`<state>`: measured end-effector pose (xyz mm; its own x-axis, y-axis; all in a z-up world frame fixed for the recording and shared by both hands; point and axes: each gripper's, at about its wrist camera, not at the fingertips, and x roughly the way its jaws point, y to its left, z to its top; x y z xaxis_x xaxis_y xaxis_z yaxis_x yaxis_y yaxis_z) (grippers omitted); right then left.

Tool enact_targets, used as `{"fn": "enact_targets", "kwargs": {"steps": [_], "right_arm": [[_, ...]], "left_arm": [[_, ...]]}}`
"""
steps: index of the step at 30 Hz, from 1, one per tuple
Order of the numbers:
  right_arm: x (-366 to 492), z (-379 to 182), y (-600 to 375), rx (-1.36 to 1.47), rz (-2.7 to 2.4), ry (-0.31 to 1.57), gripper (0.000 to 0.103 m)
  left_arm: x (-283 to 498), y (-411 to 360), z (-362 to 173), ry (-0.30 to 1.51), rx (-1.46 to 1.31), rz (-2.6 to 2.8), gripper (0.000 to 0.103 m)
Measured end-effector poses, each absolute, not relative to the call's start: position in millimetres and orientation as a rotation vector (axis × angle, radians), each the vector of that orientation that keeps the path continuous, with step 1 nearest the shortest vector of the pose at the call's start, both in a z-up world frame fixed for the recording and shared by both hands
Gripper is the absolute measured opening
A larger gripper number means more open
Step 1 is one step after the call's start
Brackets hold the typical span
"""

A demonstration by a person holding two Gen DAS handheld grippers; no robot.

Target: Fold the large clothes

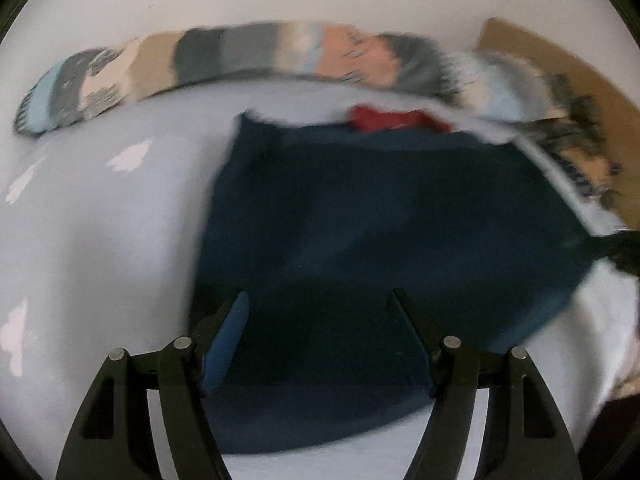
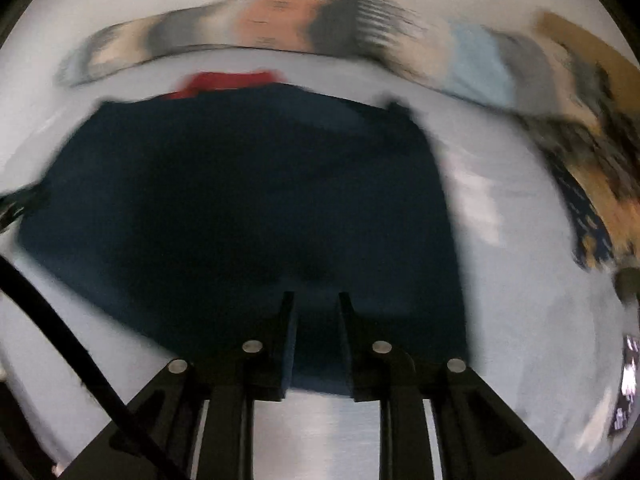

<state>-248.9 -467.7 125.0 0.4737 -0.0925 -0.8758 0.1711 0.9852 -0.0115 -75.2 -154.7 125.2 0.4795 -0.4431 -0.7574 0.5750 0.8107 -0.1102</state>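
Observation:
A dark navy garment lies folded flat on a pale blue bed sheet; a red piece shows at its far edge. My left gripper is open and empty, its fingers wide apart over the garment's near edge. In the right wrist view the same navy garment fills the middle, with the red piece beyond it. My right gripper is partly open with a narrow gap, above the garment's near edge and holding nothing. Both views are motion-blurred.
A multicoloured patchwork blanket runs along the bed's far side, also seen in the right wrist view. A brown board stands at the right. A black cable crosses the lower left of the right wrist view.

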Motion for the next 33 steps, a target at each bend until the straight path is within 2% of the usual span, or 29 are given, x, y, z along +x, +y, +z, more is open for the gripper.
{"fn": "enact_targets", "kwargs": {"steps": [1,4,9,12,15,19,24,29,33], "right_arm": [[-249,124,-454,0.09,-0.116,1.07,0.03],[-246,109,-419,0.02,-0.041,1.126,0.031],[-259,92,-475,0.204,-0.093,1.141,0.031],[-264,91,-503,0.136,-0.287,1.161,0.033],[-258,108,-509,0.204,-0.271,1.098,0.033],[-215,132,-482,0.24,-0.184,1.026,0.036],[-132,120,-461,0.256,-0.115,1.027,0.036],[-64,88,-498,0.306,-0.098,1.064,0.036],[-66,72,-558,0.337,-0.21,1.094,0.033]], "left_arm": [[-87,-154,129,0.863,0.18,-0.641,0.072],[-102,-163,118,0.875,0.271,-0.64,0.073],[-90,-150,83,0.964,0.328,-0.585,0.073],[-82,-142,98,0.941,0.298,-0.543,0.073],[-72,-146,122,0.881,0.234,-0.548,0.075],[-36,-179,137,0.86,0.193,-0.545,0.077],[22,-220,121,0.903,0.186,-0.51,0.078],[74,-231,83,0.945,0.181,-0.435,0.078],[86,-229,71,0.93,0.164,-0.467,0.079]]}}
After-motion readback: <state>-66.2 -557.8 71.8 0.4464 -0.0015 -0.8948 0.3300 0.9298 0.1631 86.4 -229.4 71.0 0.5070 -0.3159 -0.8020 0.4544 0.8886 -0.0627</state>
